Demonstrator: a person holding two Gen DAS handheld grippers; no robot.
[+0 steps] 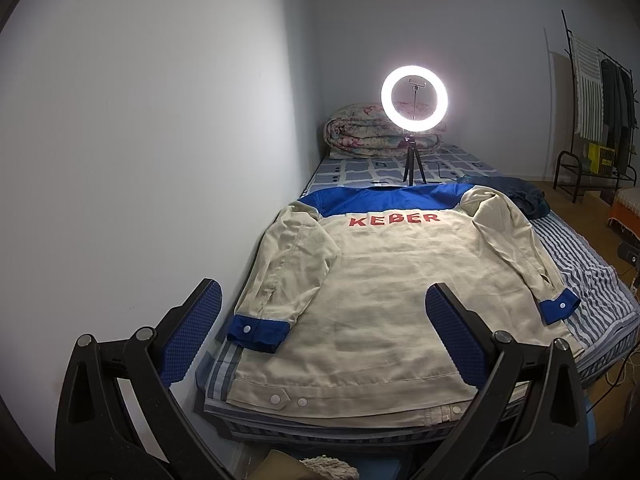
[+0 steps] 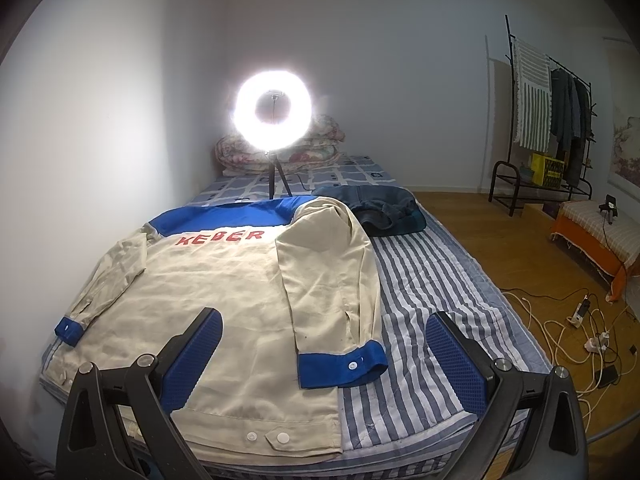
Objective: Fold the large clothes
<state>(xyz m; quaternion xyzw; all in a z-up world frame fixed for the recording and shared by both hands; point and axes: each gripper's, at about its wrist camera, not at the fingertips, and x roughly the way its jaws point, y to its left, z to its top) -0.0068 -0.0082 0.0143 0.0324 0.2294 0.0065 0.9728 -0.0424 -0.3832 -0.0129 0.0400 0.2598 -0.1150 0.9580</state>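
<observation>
while both tools hover empty | left gripper [image 1: 322, 334] jaws spread, right gripper [image 2: 324, 360] same | jacket [image 1: 384, 292] flat, back up on bed [image 2: 424, 280] | likely next: pinch right cuff [image 2: 342, 364] at edge, fold sleeve inward, keep hem straight

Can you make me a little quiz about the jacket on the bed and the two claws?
1. True or false: the jacket lies flat with its back facing up.
2. What colour are the sleeve cuffs? A) red B) blue C) green
3. Fill in: the left claw and right claw are both ____ and hold nothing.

Key: 1 true. 2 B. 3 open.
</observation>
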